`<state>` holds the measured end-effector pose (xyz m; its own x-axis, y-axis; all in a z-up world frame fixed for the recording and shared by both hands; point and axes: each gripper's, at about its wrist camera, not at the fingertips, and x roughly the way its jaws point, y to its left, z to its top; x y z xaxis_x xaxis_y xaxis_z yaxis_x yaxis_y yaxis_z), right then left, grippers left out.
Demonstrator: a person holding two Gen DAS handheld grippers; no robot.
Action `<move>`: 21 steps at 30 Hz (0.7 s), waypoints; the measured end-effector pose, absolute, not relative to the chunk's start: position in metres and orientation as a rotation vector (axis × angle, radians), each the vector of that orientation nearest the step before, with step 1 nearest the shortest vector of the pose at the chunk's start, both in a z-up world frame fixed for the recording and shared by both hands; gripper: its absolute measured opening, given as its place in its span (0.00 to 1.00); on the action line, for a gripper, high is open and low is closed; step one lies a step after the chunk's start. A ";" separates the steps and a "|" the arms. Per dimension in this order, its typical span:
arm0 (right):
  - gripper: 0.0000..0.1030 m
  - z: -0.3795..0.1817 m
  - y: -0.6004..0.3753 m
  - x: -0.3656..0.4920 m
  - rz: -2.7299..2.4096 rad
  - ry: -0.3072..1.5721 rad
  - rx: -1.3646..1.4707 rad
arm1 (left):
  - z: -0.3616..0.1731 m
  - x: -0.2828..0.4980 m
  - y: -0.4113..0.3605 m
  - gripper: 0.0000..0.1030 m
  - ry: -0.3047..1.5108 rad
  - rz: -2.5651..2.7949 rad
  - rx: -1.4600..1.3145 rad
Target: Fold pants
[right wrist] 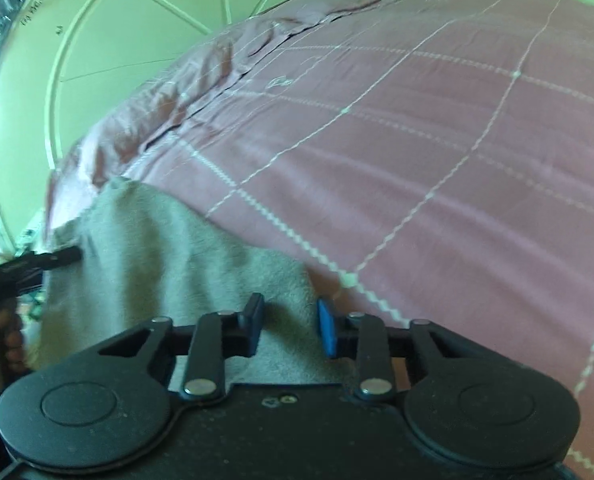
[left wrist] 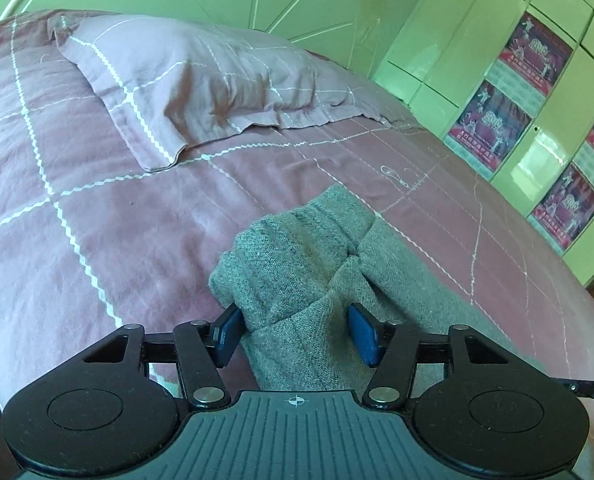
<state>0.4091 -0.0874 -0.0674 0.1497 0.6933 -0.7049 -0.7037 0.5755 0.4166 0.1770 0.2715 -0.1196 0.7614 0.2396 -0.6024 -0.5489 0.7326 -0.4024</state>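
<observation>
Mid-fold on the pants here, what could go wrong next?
1. The left gripper straddles a thick bunched wad of pants with its jaws still apart; closing may catch only some layers.
2. The right gripper has cloth only at its left pad, so it may miss.
3. Dragging could rumple the bedspread.

The pants (left wrist: 297,248) between my left gripper (left wrist: 295,334) pads are grey knit, fuzzy and matt. My pads (left wrist: 363,334) are blue, finely ribbed; the links are matt black plastic with bright metal rivets (left wrist: 208,394). The bedspread (left wrist: 117,200) is soft pink cloth with white stitching. The wardrobe (left wrist: 545,148) doors are glossy.
</observation>
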 end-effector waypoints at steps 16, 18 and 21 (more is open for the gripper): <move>0.00 -0.050 -0.075 0.382 0.942 0.872 0.009 | -0.098 0.167 0.253 0.32 0.436 0.457 -0.488; 0.00 -0.062 -0.075 0.385 0.895 0.870 -0.056 | -0.114 0.175 0.266 0.32 0.526 0.485 -0.557; 0.00 -0.098 -0.092 0.409 0.833 0.983 0.126 | -0.122 0.177 0.275 0.33 0.539 0.477 -0.611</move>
